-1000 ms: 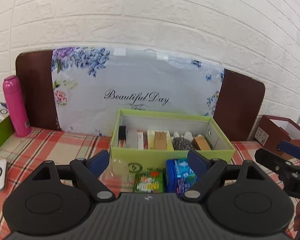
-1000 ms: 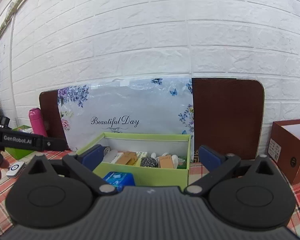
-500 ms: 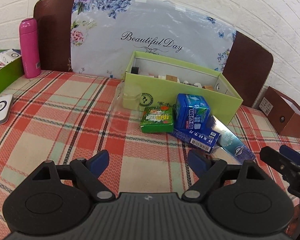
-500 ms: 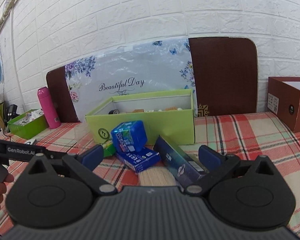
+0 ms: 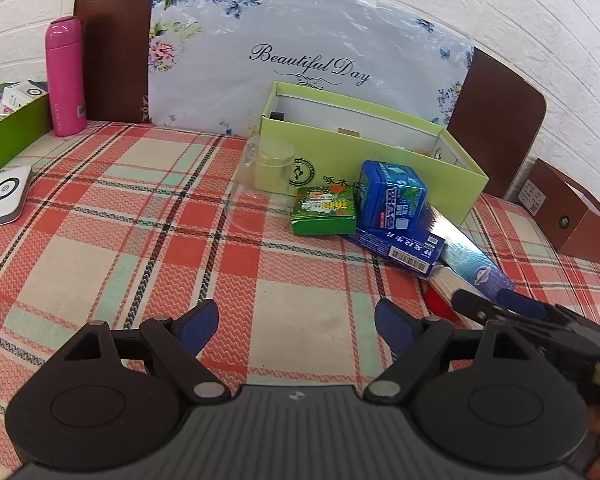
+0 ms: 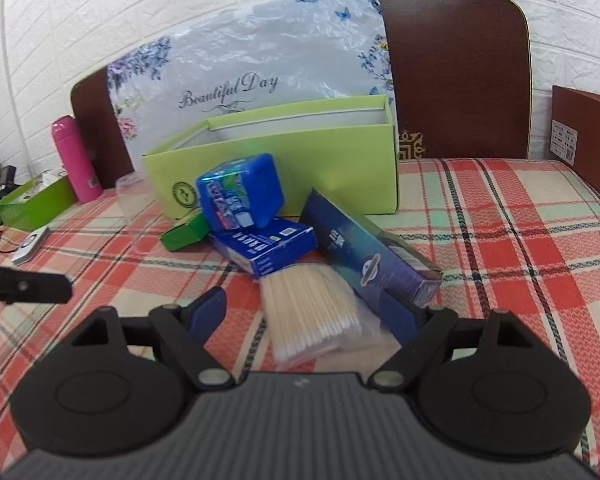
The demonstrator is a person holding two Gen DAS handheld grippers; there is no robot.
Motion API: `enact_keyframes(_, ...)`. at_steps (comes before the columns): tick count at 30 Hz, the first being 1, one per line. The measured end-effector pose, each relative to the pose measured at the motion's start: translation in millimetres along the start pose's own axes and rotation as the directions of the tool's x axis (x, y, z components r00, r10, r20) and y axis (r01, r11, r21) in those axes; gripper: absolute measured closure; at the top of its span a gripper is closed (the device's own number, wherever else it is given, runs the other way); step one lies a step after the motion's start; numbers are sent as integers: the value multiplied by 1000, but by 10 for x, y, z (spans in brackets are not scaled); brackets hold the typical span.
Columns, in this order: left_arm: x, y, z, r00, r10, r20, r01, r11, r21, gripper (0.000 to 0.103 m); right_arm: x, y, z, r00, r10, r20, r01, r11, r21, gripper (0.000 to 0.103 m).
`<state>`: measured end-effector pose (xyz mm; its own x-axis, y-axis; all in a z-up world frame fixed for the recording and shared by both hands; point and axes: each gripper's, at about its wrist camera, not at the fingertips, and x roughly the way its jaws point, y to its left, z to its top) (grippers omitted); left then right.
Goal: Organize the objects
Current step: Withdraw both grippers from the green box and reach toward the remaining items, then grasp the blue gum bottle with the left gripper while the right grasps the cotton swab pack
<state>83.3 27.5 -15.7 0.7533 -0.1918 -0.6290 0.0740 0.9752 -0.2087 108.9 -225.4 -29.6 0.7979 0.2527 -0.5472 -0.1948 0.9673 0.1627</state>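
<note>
A light green open box (image 5: pixel 380 148) (image 6: pixel 284 160) stands at the back of the plaid table. In front of it lie a green packet (image 5: pixel 324 210) (image 6: pixel 182 234), a blue tub (image 5: pixel 392 196) (image 6: pixel 240 190), a flat blue box (image 5: pixel 396 246) (image 6: pixel 264 248), a long dark blue box (image 5: pixel 468 256) (image 6: pixel 372 256) and a bag of cotton swabs (image 6: pixel 312 312). A clear glass cup (image 5: pixel 268 176) lies left of them. My left gripper (image 5: pixel 296 326) is open over bare cloth. My right gripper (image 6: pixel 314 314) is open, just above the swabs.
A pink bottle (image 5: pixel 66 76) and a green tray (image 5: pixel 8 120) of small items stand at the far left, with a white device (image 5: pixel 6 196) near them. A brown box (image 5: pixel 568 208) sits at the right edge. A floral board (image 5: pixel 300 56) leans on the wall.
Both grippers have pulled back from the green box and tilted down toward the table. The loose items now sit nearer and larger in view. Nothing was picked up.
</note>
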Motion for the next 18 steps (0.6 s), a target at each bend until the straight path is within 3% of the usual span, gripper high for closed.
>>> enact_keyframes(3, 21, -47, 18, 1000, -14, -1, 14, 1000, 12, 15, 115, -17, -2, 999, 3, -34, -3, 1000, 3, 26)
enact_keyframes(5, 52, -81, 48, 1000, -22, -1, 22, 1000, 21, 15, 106, -13, -25, 998, 8, -55, -9, 1000, -8, 51)
enact_keyframes(8, 143, -151, 127, 1000, -31, 3, 31, 999, 29, 15, 6, -9, -75, 998, 12, -68, -13, 1000, -18, 63)
enact_keyframes(11, 249, -236, 230, 999, -42, 6, 42, 999, 26, 15, -148, 9, -146, 996, 20, -84, -23, 999, -36, 69)
enact_keyframes(18, 501, -624, 587, 996, -61, 70, 56, 996, 69, 15, -324, -9, -289, 994, 48, -101, -48, 999, 2, 69)
